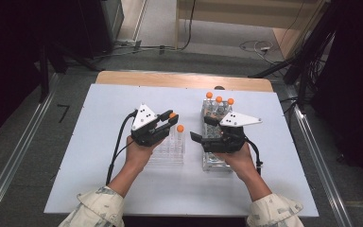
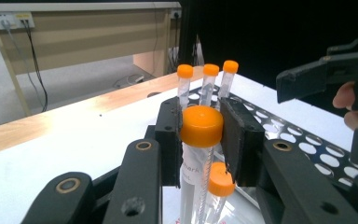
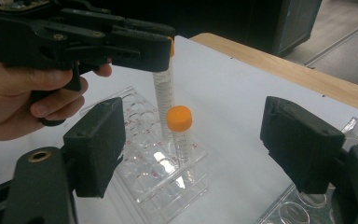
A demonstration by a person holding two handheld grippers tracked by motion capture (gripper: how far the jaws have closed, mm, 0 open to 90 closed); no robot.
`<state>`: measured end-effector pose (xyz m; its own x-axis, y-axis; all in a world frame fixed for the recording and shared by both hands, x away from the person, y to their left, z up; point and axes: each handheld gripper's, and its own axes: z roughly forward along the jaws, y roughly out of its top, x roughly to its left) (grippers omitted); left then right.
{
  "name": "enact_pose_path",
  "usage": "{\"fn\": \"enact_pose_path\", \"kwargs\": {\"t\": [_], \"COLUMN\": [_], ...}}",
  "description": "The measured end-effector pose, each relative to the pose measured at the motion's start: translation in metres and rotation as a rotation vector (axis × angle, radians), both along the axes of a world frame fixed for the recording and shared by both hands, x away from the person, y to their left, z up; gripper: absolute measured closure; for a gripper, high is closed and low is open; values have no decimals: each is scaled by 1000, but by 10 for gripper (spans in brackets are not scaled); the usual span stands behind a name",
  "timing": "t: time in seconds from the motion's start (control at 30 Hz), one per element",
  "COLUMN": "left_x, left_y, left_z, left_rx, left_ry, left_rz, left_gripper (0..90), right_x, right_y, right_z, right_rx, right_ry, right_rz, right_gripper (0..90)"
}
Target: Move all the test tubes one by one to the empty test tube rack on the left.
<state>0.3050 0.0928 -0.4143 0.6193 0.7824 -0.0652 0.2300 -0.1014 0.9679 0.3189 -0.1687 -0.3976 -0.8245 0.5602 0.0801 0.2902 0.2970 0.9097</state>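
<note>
My left gripper (image 1: 172, 118) (image 2: 201, 134) is shut on the orange cap of a clear tube (image 2: 200, 125) (image 3: 163, 93) that stands upright over a clear rack (image 1: 168, 152) (image 3: 158, 173). Its lower end is down among the rack's holes. A second capped tube (image 1: 180, 129) (image 3: 179, 119) stands in that rack right beside it. My right gripper (image 1: 199, 128) (image 3: 198, 140) hovers open a little to the right, jaws pointing at the two tubes with nothing between them. Under it lies a second rack (image 1: 216, 163) (image 2: 307, 144), with three orange-capped tubes (image 1: 219, 100) (image 2: 209, 71) at its far end.
Both racks rest on a white board (image 1: 99, 156) on a wooden table (image 1: 123, 78). The board's left half and front strip are bare. Cables trail from both grippers. Metal rails run along the floor at each side.
</note>
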Motion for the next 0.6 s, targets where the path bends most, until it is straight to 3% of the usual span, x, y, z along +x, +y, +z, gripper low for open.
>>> {"fn": "enact_pose_path", "kwargs": {"t": [0.33,0.6], "left_x": [-2,-5], "left_y": [-3,-8], "left_z": [-16,-24], "left_rx": [22,40], "left_ry": [26,29], "left_rz": [55,57], "left_gripper": [691,688], "right_x": [0,1], "right_y": [-2,-4], "right_z": [1,0], "right_rx": [4,2], "right_ry": [-3,-1], "right_rz": [-3,-5], "right_gripper": [207,207]}}
